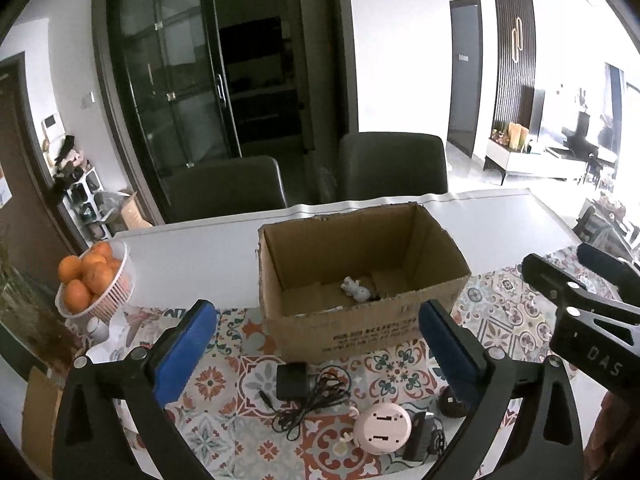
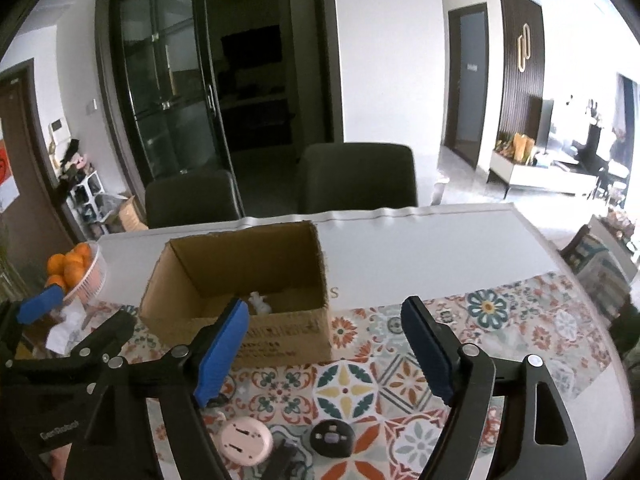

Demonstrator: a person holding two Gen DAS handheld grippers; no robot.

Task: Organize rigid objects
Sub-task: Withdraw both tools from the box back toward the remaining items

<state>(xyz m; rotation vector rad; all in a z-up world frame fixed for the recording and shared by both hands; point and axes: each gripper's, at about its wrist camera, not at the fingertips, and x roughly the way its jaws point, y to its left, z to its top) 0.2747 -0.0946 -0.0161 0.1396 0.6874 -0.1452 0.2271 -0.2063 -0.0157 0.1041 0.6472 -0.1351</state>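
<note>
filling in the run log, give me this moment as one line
left gripper: open, empty | right gripper: open, empty | cardboard box: white figurine inside | black adapter, pink round device: on mat

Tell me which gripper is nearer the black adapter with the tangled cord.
Left. The left gripper hangs open right over the black adapter, which lies between its fingers. The right gripper is open farther right, above the black round device.

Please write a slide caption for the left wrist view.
Open left hand-held gripper above black adapter and pink device, facing cardboard box.
</note>
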